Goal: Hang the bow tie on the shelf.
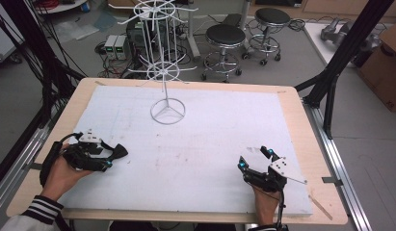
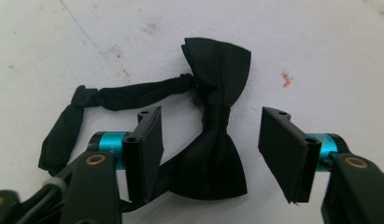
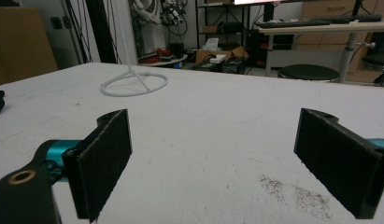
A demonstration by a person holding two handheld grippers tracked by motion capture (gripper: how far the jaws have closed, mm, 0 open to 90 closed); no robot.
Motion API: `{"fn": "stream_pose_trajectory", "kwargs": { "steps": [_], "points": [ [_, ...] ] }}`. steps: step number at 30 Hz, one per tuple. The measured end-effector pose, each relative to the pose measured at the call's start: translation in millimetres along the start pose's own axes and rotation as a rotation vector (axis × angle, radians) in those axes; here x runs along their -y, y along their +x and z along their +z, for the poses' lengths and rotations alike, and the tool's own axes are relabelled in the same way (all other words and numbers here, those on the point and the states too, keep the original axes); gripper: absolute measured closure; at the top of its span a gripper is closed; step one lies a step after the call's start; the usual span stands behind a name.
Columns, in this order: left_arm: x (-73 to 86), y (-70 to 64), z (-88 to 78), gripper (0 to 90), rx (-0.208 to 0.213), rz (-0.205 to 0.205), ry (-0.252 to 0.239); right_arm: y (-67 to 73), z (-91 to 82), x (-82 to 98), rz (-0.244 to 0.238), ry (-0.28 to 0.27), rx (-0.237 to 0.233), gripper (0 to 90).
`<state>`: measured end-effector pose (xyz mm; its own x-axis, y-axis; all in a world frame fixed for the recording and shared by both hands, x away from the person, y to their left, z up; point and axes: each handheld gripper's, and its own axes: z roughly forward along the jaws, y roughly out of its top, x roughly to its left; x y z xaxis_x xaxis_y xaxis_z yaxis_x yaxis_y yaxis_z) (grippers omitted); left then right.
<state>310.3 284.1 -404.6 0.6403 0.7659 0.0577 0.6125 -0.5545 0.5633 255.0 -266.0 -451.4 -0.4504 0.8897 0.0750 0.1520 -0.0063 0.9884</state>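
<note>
Fabric, black and satiny, tied as a bow tie with a thin black strap, lies flat on the white foam board at the table's near-left side. The left gripper hovers over it, jaws spread wide to either side of the bow's knot and touching neither wing. The right gripper rests low at the near-right of the board, jaws likewise wide apart with nothing between them. A white wire carousel rack stands at the far centre.

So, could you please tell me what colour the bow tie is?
Plain black; the bow tie shows best in the left gripper view.
</note>
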Motion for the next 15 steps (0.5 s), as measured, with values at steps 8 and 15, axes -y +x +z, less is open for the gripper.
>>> {"fn": "stream_pose_trajectory", "kwargs": {
  "steps": [8,15],
  "points": [
    [-2.6,1.1,7.7,48.9,0.013,-0.012,0.044,0.0,-0.1,0.1,-0.001,-0.002,-0.001,10.2],
    [-4.0,1.2,12.1,53.5,0.014,-0.005,0.068,-0.1,-0.1,0.1,0.002,-0.002,-0.002,10.2]
  ]
}}
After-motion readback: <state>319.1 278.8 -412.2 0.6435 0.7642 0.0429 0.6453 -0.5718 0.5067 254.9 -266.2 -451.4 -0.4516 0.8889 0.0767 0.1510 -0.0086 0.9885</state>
